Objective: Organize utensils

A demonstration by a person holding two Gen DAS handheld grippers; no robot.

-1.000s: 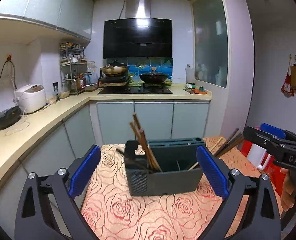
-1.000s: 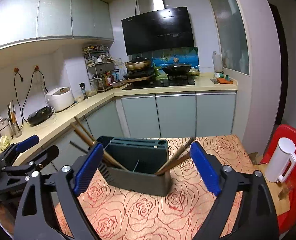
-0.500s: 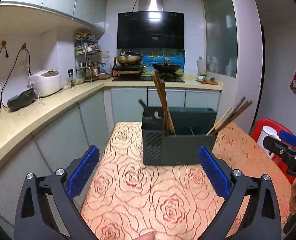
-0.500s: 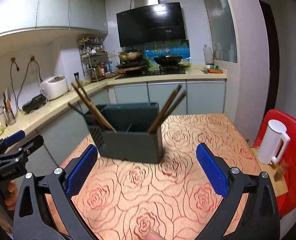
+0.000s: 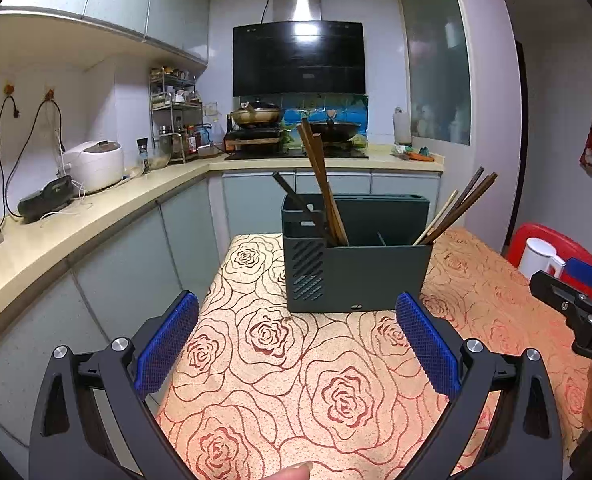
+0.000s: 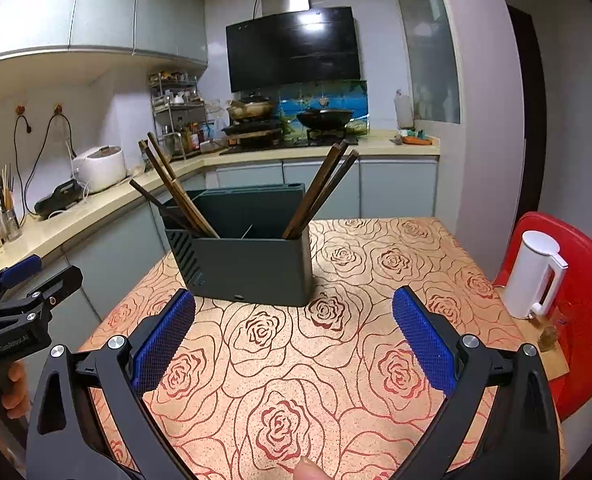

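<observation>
A dark green rectangular plastic utensil holder [image 5: 357, 258] stands upright on a table covered by an orange rose-patterned cloth [image 5: 315, 380], toward the table's far end. From the left wrist view it sits at twelve o'clock, ahead of the left gripper [image 5: 296, 346], whose blue-padded jaws stand wide apart with nothing between them. A bundle of brown wooden chopsticks [image 5: 321, 184] leans in the holder's left compartment; a second bundle of dark chopsticks [image 5: 457, 208] leans out toward two o'clock from its right end. The right gripper [image 6: 294, 342] is likewise spread wide and empty, short of the holder. At three o'clock in the right wrist view, a white plastic kettle [image 6: 535, 278] stands beside a red plastic chair [image 6: 587, 304].
</observation>
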